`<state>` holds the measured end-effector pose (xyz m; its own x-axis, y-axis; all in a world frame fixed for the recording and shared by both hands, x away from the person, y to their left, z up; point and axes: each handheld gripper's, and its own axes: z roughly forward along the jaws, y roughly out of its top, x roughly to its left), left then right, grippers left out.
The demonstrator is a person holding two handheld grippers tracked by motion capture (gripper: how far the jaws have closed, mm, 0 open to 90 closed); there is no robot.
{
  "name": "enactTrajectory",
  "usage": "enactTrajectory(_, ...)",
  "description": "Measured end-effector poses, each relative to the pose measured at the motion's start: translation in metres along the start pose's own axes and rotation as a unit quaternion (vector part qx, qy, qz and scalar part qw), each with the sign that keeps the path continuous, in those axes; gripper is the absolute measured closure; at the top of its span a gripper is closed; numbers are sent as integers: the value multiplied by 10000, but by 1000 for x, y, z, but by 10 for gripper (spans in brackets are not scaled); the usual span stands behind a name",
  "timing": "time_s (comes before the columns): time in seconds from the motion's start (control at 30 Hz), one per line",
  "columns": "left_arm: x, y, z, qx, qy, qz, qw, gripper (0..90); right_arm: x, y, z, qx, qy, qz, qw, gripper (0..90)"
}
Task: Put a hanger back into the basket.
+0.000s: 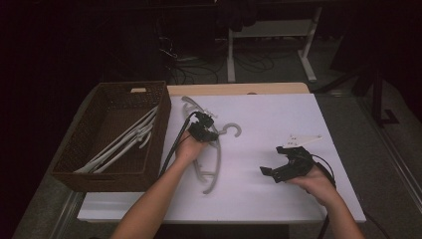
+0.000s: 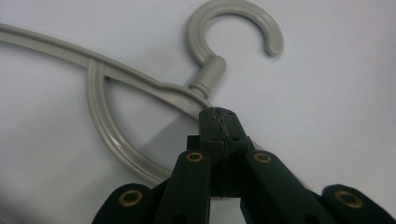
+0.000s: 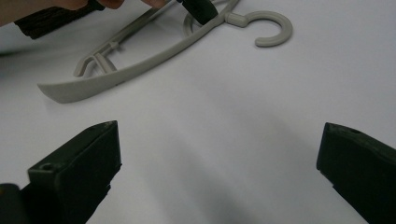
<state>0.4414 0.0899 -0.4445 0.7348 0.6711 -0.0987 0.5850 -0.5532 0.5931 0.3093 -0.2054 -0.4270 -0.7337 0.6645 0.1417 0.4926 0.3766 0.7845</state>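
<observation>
on the white table (image 1: 278, 199), one grey hanger (image 1: 215, 164) is clamped by the left gripper (image 1: 203, 127); others are already laid in the basket (image 1: 161, 144). the right gripper (image 1: 284, 164) is held with jaws apart.

Both bare forearms come in from the near edge of the table. L forearm (image 1: 149, 199) angles up and to the right; the L hand (image 1: 189, 148) grips the black two-jaw left gripper (image 1: 205, 128), jaws pressed together, tips pointing away from the person. R forearm (image 1: 343, 219) leans up and to the left; the R hand (image 1: 314, 183) holds the black two-jaw right gripper (image 1: 278, 160) low, jaws spread wide apart, nothing between them. The two grippers sit well apart.
</observation>
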Motion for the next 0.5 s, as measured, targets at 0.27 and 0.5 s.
enactTrajectory(0.27, -30, 7, 11, -48, -320, 304, 9990, 900, 0, 0, 1, 11, 13, -12, 10000, 0)
enactTrajectory(0.5, -48, 13, 19, -59, -582, 466, 9972, 900, -1, 0, 1, 7, 12, -19, 10000, 0)
